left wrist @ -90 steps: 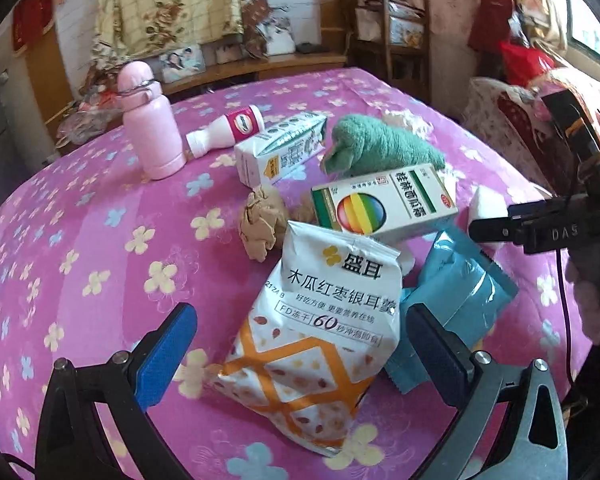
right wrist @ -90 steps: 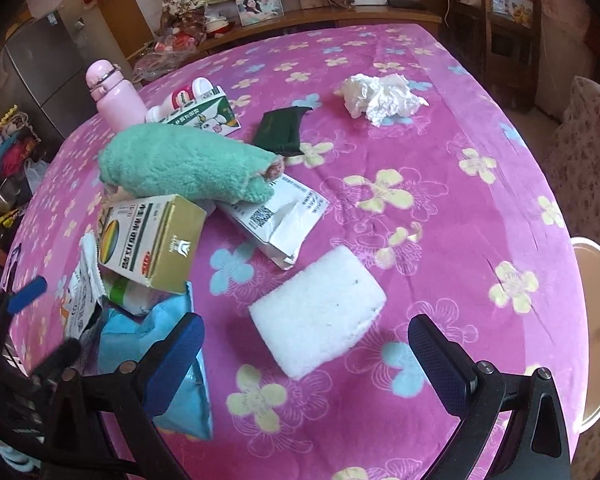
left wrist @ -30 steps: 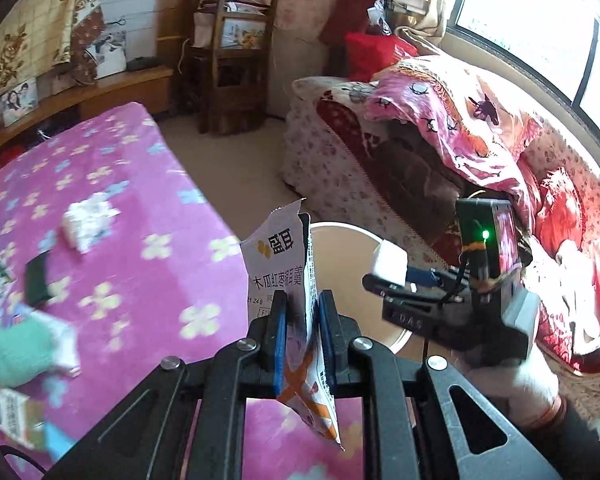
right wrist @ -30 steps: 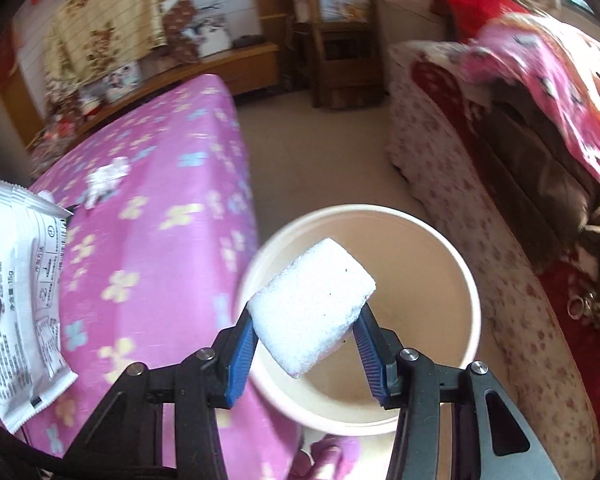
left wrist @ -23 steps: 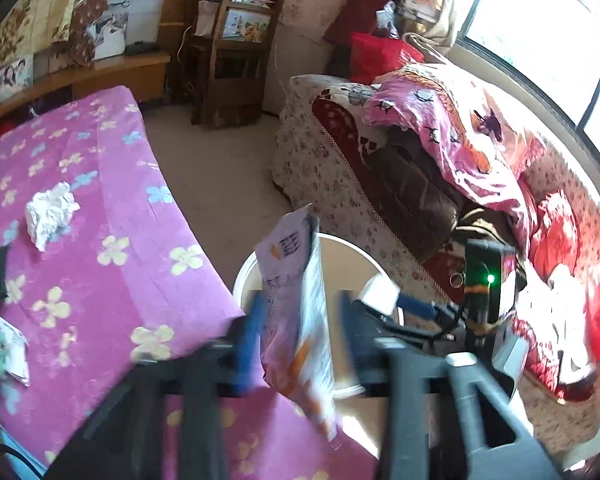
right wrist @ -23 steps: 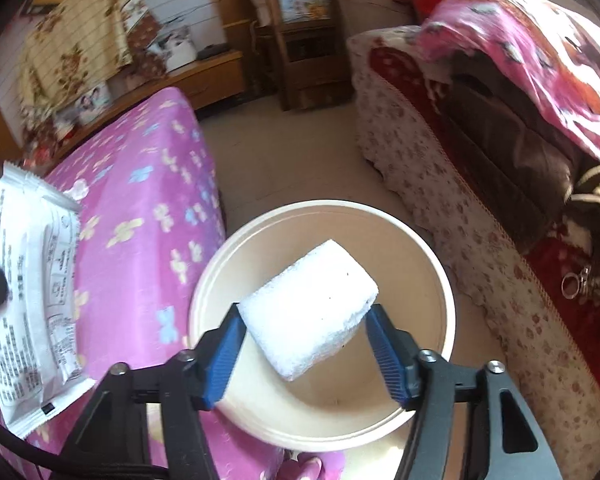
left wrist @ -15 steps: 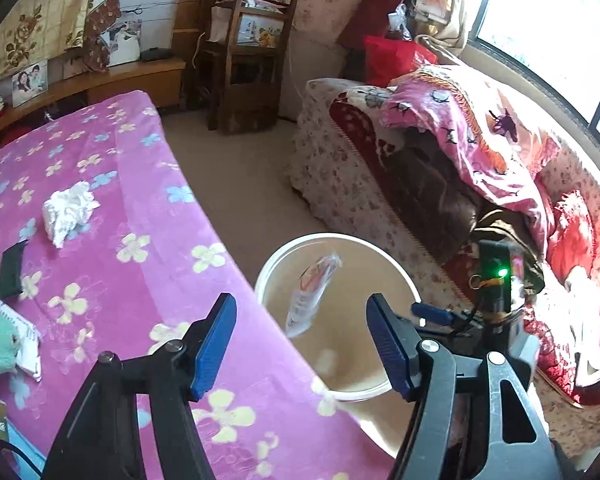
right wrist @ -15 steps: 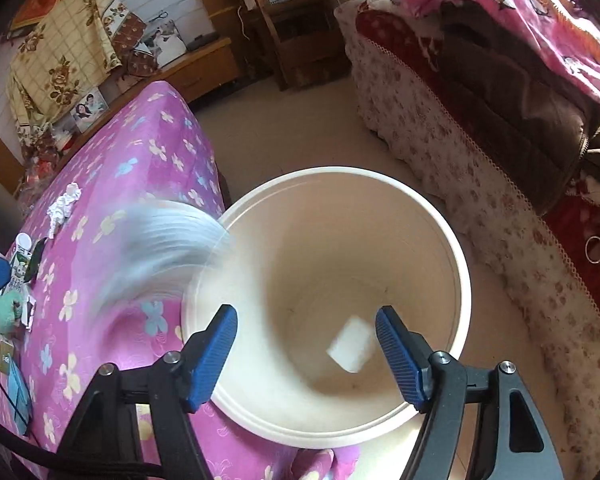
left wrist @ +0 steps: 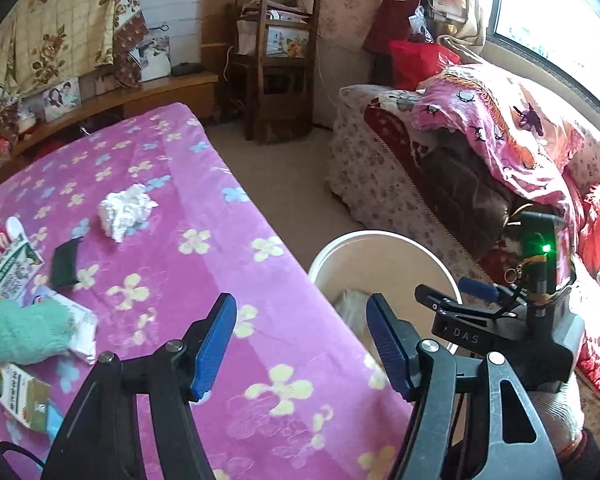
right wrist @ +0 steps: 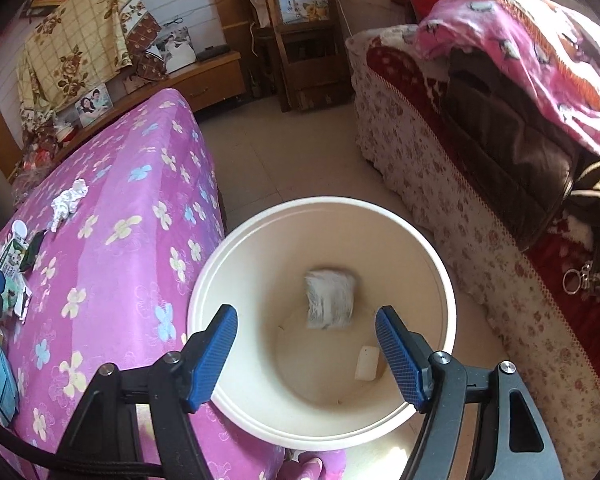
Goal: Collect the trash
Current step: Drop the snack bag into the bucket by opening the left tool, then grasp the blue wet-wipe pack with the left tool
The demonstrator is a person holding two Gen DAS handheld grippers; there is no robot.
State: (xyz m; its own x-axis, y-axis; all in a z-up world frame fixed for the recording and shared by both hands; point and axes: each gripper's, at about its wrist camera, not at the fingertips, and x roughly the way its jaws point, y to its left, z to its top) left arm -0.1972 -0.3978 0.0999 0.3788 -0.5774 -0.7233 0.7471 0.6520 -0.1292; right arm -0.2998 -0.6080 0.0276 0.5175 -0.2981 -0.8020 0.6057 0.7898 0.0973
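While both of my grippers are spread wide with nothing between the blue pads, I look down over the edge of the surface. My right gripper (right wrist: 306,354) hangs directly over the cream bucket (right wrist: 440,264), which stands on the tiled floor just beside the surface. Inside it I count two things: a blurred white snack bag (right wrist: 330,300) and one small white sponge block (right wrist: 367,362) at the bottom. My left gripper (left wrist: 300,342) is above the corner of the surface, and past it I see the same bucket (left wrist: 380,240) and the body of the right gripper, where I can read the letters "DAS" (left wrist: 466,335) and see one green light.

On the pink flowered cloth (left wrist: 204,280) that covers the surface, further away, I count one crumpled white tissue (left wrist: 125,211), one flat dark pouch (left wrist: 65,263), one green fluffy towel (left wrist: 24,330) lying on a white wrapper (left wrist: 82,334), one green and white carton (left wrist: 10,270), one small bottle with a red label (left wrist: 2,238) and one box with a rainbow circle (left wrist: 18,394). Their print is too small for me to read.

Around this there is a sofa with a bright pink blanket (left wrist: 500,120), a wooden chair (left wrist: 278,68), a low wooden shelf with one framed photo (left wrist: 62,96), and a window at the right.
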